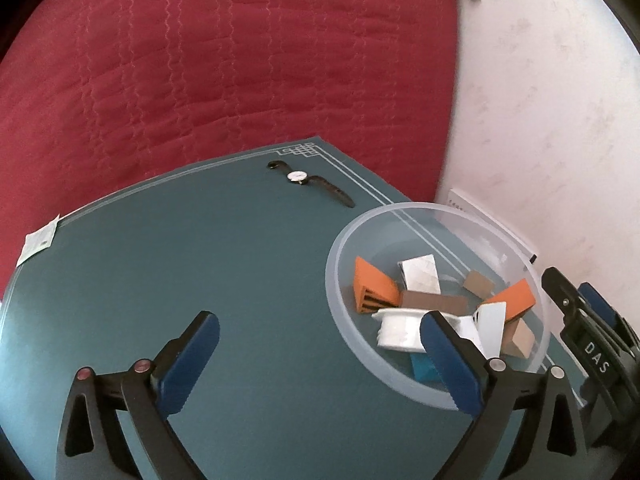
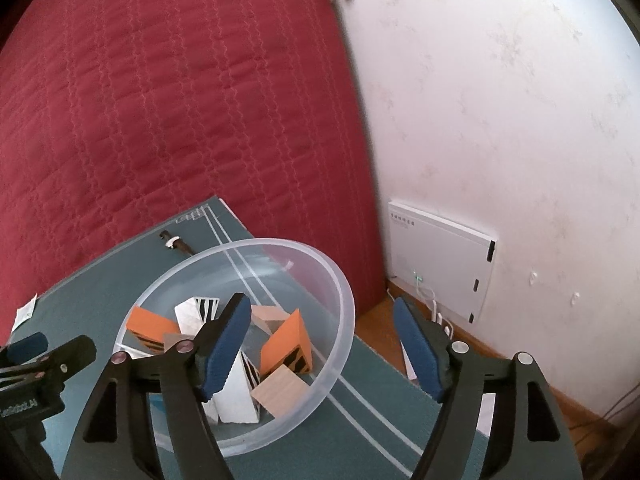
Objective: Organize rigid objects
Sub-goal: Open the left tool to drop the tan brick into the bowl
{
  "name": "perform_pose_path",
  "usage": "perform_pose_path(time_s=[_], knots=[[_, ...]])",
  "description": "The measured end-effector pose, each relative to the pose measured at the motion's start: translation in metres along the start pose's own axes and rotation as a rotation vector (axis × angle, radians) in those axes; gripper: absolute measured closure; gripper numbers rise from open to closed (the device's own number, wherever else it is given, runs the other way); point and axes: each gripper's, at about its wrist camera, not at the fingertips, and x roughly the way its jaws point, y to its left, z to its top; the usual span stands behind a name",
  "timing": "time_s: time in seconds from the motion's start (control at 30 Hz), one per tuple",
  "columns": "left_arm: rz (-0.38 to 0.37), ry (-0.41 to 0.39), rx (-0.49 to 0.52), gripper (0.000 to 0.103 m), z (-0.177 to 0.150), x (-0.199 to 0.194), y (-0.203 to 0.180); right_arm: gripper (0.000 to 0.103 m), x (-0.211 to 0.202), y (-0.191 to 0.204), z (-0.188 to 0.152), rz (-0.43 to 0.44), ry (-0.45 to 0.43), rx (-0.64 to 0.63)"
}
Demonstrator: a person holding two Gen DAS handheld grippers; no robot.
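A clear plastic bowl (image 1: 334, 276) stands on the right side of a teal mat (image 1: 180, 248). It holds several blocks: orange (image 1: 372, 280), white (image 1: 420, 274), brown (image 1: 434, 304) and pale wood. A wristwatch (image 1: 298, 176) lies flat near the mat's far corner. My left gripper (image 1: 316, 324) is open wide, with one finger over the bare mat, the other over the bowl's near rim and nothing between them. My right gripper (image 2: 320, 304) is open too. Its left finger hangs over the blocks and its right finger is outside the bowl's rim (image 2: 346, 280), with no pad touching.
A red quilted bed cover (image 1: 200, 60) rises just behind the mat. To the right are a pale wall, a white box (image 2: 440, 272) with cables and a strip of wooden floor (image 2: 380, 316). A paper tag (image 1: 38, 242) sticks out at the mat's left edge.
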Motion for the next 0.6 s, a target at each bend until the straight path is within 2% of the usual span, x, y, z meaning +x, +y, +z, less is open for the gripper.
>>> perform_pose_path(time_s=[0.2, 0.37, 0.6], knots=[[0.055, -0.004, -0.008, 0.001, -0.008, -0.009, 0.006, 0.015, -0.006, 0.002, -0.007, 0.05, 0.061, -0.055], [0.081, -0.019, 0.003, 0.001, -0.014, -0.019, 0.004, 0.012, -0.012, 0.005, -0.014, 0.102, 0.14, -0.118], [0.102, -0.04, 0.011, 0.001, -0.016, -0.032, 0.002, 0.01, -0.027, 0.009, -0.018, 0.128, 0.157, -0.187]])
